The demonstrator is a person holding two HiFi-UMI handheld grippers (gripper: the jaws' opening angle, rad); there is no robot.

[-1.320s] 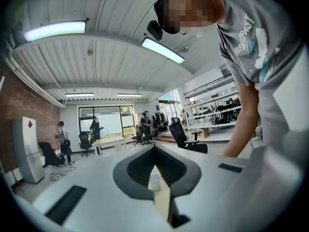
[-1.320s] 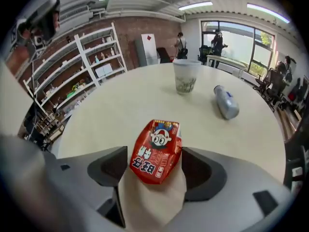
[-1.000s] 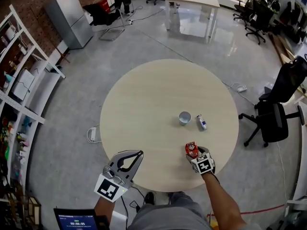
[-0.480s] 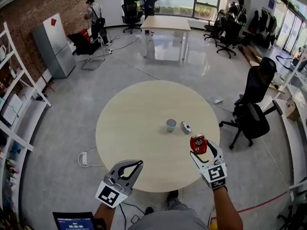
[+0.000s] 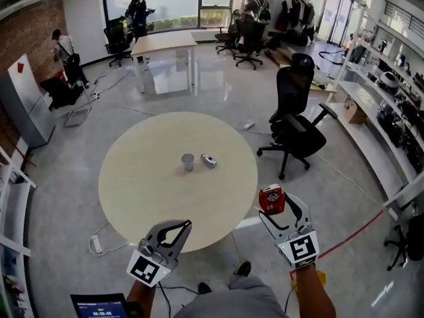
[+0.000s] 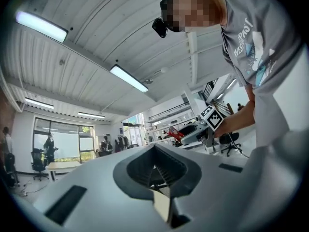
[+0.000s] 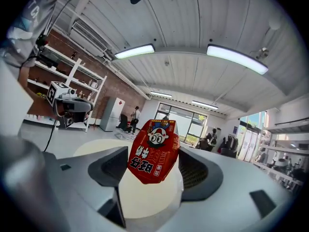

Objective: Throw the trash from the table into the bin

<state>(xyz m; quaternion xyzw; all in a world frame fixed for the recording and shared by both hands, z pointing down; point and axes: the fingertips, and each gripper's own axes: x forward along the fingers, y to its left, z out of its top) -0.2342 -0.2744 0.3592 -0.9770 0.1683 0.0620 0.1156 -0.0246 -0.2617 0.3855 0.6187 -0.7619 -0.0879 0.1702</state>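
Right tool (image 5: 277, 205) is clamped on the red carton (image 5: 271, 198) with the cartoon face, held upright in the air just off the right edge of the table (image 5: 146, 197), above the floor. Left tool (image 5: 183, 225) has jaws together with nothing between them, at the table's near edge. Grey cup (image 5: 188, 162) and small bottle (image 5: 209, 161) stand side by side near the table's centre.

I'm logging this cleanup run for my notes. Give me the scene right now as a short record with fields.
right tool: shut on red snack packet, held up, off the table
left tool: shut, empty
table: round, light wood
left on table: cup and small bottle, side by side
bin: not in view
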